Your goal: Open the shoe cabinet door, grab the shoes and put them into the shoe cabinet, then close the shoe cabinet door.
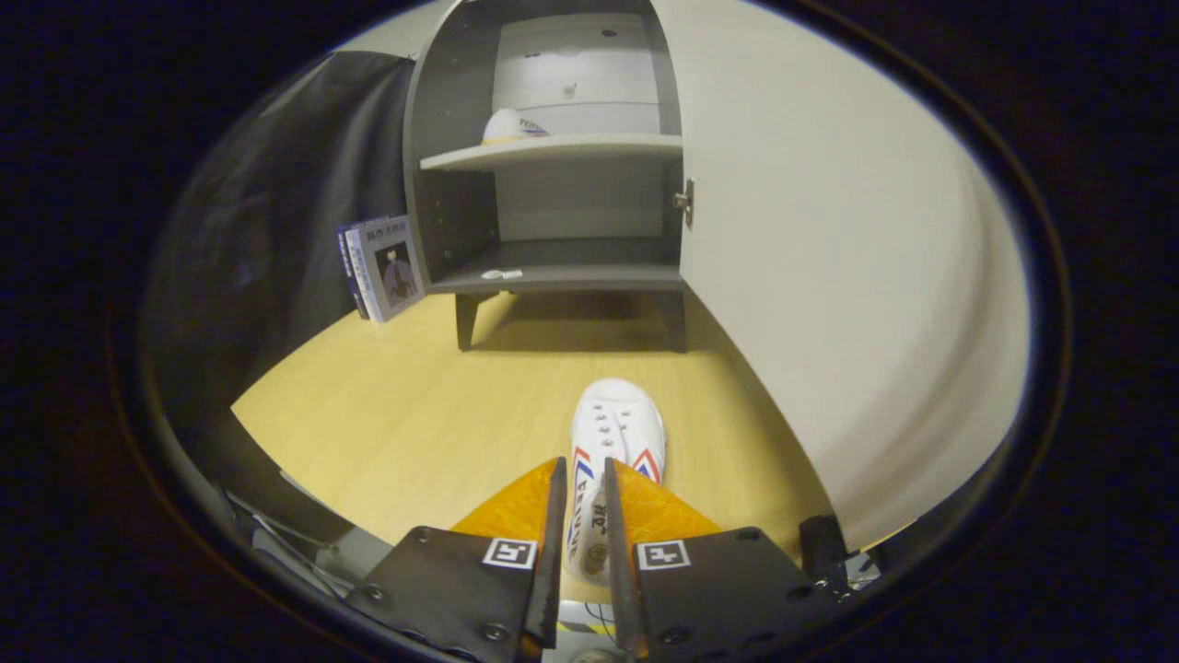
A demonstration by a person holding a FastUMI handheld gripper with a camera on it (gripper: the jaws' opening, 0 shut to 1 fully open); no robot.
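Clamped between the gripper's [582, 479] narrowly spaced fingers was a white shoe [610, 451], gripped at its heel end with the toe pointing ahead over the wooden floor [387, 414]. Beyond it stood the shoe cabinet [553, 193] — its door [829, 276] swung wide open — with a second shoe [512, 126] seen on the upper shelf. Books [382, 267] were propped just beside the cabinet.

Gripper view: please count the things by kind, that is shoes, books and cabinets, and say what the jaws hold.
Shoes: 2, one on the upper shelf, one gripped at its heel by the gripper jaws.
Books: 2, beside the cabinet.
Cabinets: 1, door open.
Total: 5
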